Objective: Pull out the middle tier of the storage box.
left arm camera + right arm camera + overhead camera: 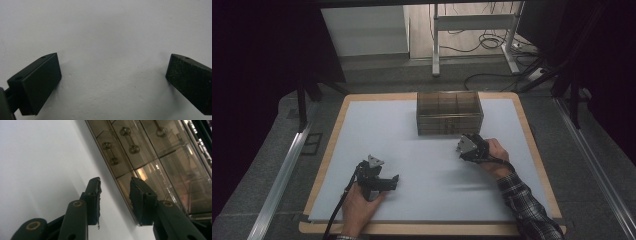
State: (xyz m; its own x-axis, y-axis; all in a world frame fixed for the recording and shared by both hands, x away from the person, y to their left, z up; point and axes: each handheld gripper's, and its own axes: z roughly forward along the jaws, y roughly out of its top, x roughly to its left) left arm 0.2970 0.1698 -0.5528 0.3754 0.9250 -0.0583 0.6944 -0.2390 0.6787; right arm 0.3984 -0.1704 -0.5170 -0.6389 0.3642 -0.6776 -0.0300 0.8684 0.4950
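Observation:
A smoky clear plastic drawer box (449, 112) stands at the far middle of the white mat (412, 145). My right gripper (468, 141) sits just in front of the box's lower right corner, a hand around it. In the right gripper view its jaws (115, 186) stand a small gap apart with nothing between them, pointing at the box front (150, 157), where small round drawer knobs (110, 153) show. My left gripper (388, 183) rests on the mat near the front left, held by the other hand. Its jaws (113, 75) are wide open over bare mat.
The mat lies on a wooden table (532, 150) with a rim showing all round. Beyond the table stand a white desk frame (474, 30) and loose cables (492, 42) on the floor. Metal rails (282, 170) run along both sides.

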